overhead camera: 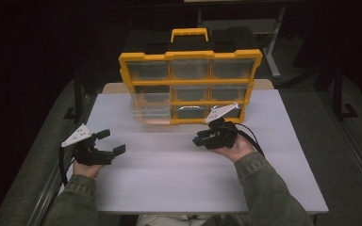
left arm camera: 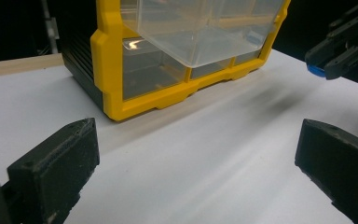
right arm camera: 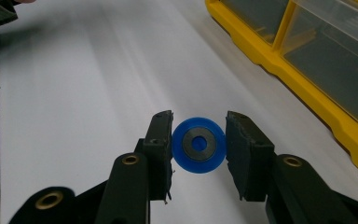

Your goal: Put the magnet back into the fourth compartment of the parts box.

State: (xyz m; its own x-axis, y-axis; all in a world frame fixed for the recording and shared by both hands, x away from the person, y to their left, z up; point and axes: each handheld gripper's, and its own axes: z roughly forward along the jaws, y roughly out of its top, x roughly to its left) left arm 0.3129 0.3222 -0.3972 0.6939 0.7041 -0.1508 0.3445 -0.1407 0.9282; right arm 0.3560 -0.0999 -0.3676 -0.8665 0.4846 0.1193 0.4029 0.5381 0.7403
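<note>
A yellow and black drawer cabinet (overhead camera: 190, 82) stands at the back of the white table (overhead camera: 179, 174). Its clear lower-left drawer (overhead camera: 148, 113) is pulled out toward me; in the left gripper view that drawer (left arm camera: 200, 28) hangs over the table. My right gripper (right arm camera: 199, 144) is shut on a blue wheel (right arm camera: 199, 144) with a grey hub, held between both jaws above the table. In the high view the right gripper (overhead camera: 199, 140) hovers in front of the cabinet's lower right. My left gripper (overhead camera: 111, 141) is open and empty at the table's left, jaws wide apart.
The yellow frame (right arm camera: 307, 79) of the cabinet runs along the right of the right gripper view. A wooden table edge (left arm camera: 14, 65) shows behind the white surface. Dark furniture and metal legs (overhead camera: 273, 42) stand behind the cabinet.
</note>
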